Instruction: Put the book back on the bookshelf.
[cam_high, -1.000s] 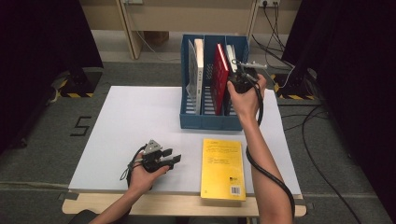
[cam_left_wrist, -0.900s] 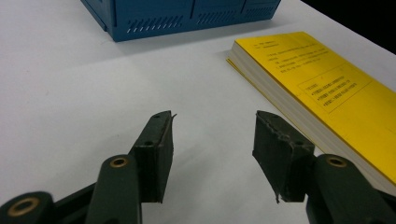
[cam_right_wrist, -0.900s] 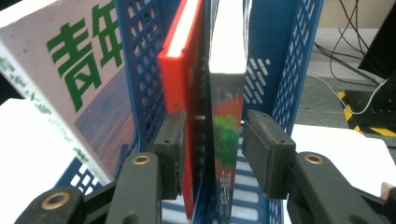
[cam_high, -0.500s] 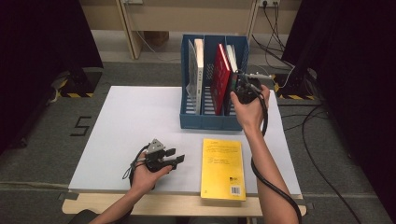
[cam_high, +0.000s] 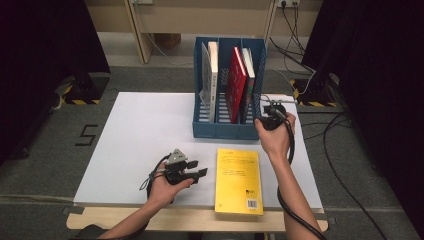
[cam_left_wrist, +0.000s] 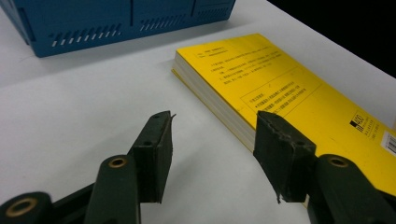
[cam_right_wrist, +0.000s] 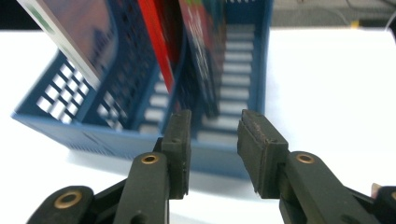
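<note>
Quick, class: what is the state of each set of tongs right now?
Left tongs: open, empty, beside the yellow book.
Right tongs: open, empty, jaws just been closing.

Your yellow book (cam_high: 239, 180) lies flat on the white table near its front edge, closed, cover up with small black print, a logo and a barcode toward the near end. Its long side runs away from you, and its white page block faces left, as the left gripper view (cam_left_wrist: 299, 98) shows. Just beyond it stands your blue file rack (cam_high: 227, 131), upright, with slotted walls and three compartments. A pale book stands in the left one; a red book leans in the middle one.
</note>
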